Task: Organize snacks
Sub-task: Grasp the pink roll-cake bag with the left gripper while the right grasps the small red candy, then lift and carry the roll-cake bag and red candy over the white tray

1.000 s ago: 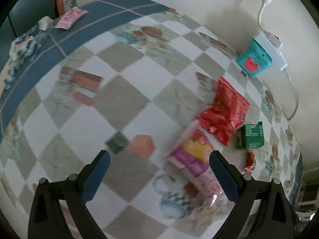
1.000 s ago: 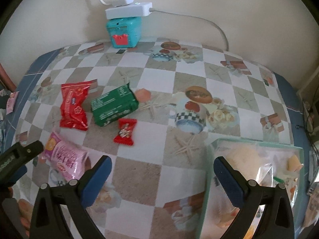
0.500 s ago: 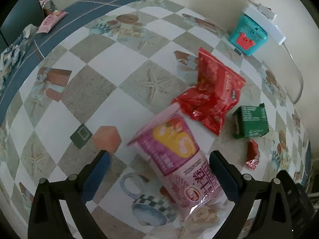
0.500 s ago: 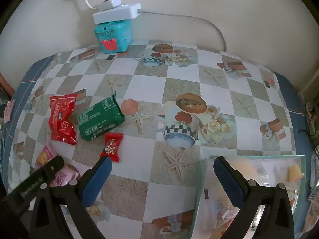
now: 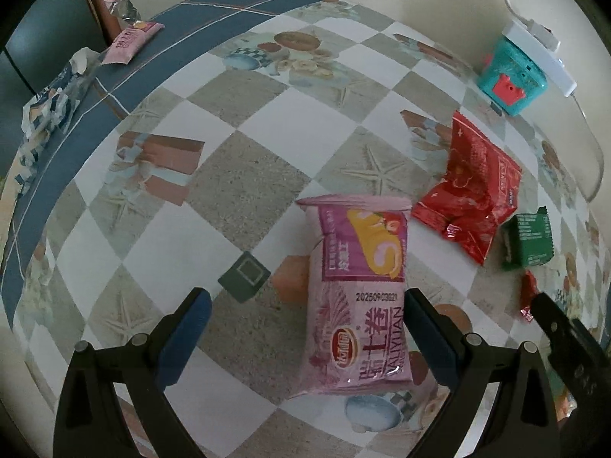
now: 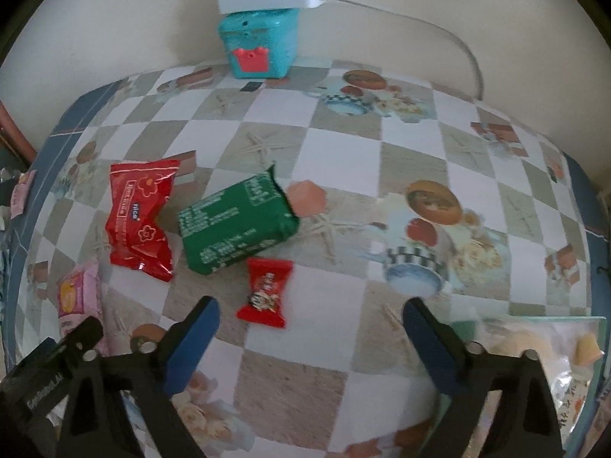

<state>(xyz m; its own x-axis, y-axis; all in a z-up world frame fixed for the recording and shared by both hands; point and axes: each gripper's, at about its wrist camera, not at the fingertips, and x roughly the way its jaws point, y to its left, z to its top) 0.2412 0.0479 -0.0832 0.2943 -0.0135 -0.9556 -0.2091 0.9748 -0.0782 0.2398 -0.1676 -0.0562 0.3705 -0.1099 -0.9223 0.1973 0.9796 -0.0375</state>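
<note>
The left gripper (image 5: 305, 328) stood with its jaws wide apart over the pink snack packet (image 5: 361, 297), which lay flat on the checked tablecloth (image 5: 244, 175). The packet sat off-centre in the gap, its right edge against or just beside the right finger, and well apart from the left one. Closing from that position risked pushing the packet sideways or pinching only its edge, so that it slipped out on lifting; the glossy, air-filled wrapper would probably add to that risk.

The right gripper (image 6: 311, 337) also held nothing. Its jaws had just been closing slightly but remained apart, with the small red candy (image 6: 265, 292) lying just ahead of the gap, nearer the left finger. The candy was small and flat, so the tips might close above it or scrape the cloth.

The green packet (image 6: 236, 225) and red packet (image 6: 139, 221) lay close beside the candy and could be knocked. The two grippers worked near each other, so a collision was possible. The tray (image 6: 595, 322) of bagged snacks lay at the right gripper's right.
</note>
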